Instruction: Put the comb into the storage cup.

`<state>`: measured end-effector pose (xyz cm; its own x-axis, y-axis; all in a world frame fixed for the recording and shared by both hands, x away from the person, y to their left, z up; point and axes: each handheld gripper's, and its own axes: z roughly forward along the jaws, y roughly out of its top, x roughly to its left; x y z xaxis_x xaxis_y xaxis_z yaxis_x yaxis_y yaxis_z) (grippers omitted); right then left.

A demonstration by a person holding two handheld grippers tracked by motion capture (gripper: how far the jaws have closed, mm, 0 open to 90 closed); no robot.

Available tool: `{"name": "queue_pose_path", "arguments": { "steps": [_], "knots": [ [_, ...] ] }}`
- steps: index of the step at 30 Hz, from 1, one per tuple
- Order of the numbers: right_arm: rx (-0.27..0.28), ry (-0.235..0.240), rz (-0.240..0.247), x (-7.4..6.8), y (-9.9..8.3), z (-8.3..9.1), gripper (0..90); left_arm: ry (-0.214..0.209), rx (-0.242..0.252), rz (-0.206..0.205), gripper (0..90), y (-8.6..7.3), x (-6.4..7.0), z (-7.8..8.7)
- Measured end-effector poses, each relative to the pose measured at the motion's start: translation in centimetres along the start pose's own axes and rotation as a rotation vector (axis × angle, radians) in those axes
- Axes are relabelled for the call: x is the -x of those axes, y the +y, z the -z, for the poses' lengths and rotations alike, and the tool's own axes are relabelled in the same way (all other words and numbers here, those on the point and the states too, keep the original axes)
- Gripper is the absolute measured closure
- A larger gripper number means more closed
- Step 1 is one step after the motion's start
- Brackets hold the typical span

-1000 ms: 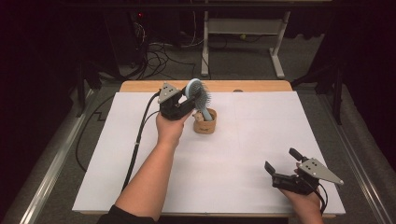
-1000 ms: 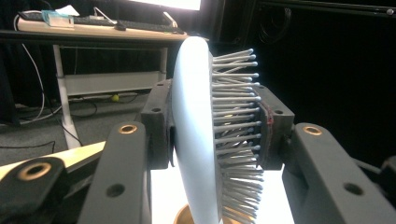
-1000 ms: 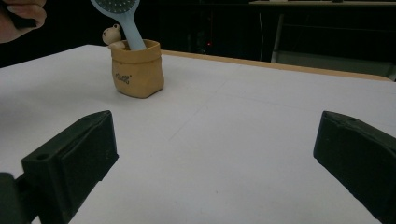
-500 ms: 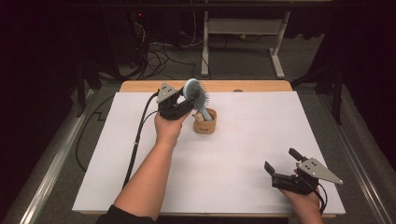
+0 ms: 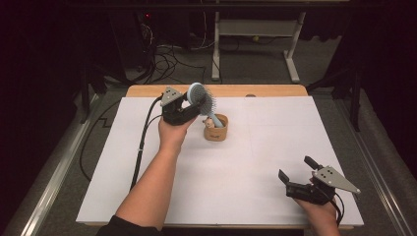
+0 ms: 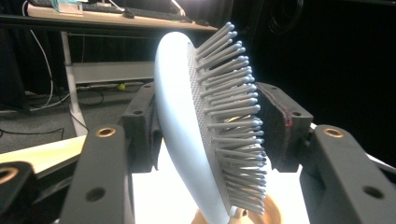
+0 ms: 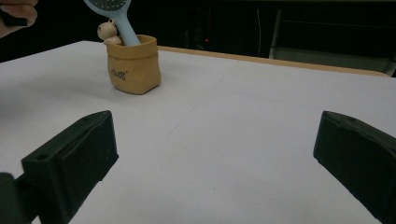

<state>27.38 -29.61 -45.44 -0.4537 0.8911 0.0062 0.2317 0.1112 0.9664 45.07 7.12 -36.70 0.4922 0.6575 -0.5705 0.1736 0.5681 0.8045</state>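
Gripping hairbrush [image 5: 200, 97] head: left gripper [image 5: 189, 109] jaws | handle in holder [image 5: 217, 129] | right gripper [image 5: 297, 173] jaws wide

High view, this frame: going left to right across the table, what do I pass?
Black cable → left gripper, jaws shut on the head of a pale blue hairbrush → tan pot that the brush handle stands in → right gripper, jaws open, at the near right of the white table.

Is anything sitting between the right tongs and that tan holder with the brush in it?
Nothing visible. Bare white table lies between the open right tongs and the holder. The left tongs grip the brush head from the holder's far side.
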Motion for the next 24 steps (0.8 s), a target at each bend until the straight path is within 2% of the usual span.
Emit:
{"name": "queue_pose_path", "arguments": {
  "steps": [10,24],
  "knots": [
    [0.005,-0.011,0.0,0.0,0.0,0.1,0.0,0.01,-0.022,-0.046,40.3,0.0,-0.5,0.2],
    [0.002,-0.011,0.003,-0.1,0.0,0.0,0.0,0.041,-0.062,-0.049,31.4,0.2,-1.4,0.4]
  ]
}}
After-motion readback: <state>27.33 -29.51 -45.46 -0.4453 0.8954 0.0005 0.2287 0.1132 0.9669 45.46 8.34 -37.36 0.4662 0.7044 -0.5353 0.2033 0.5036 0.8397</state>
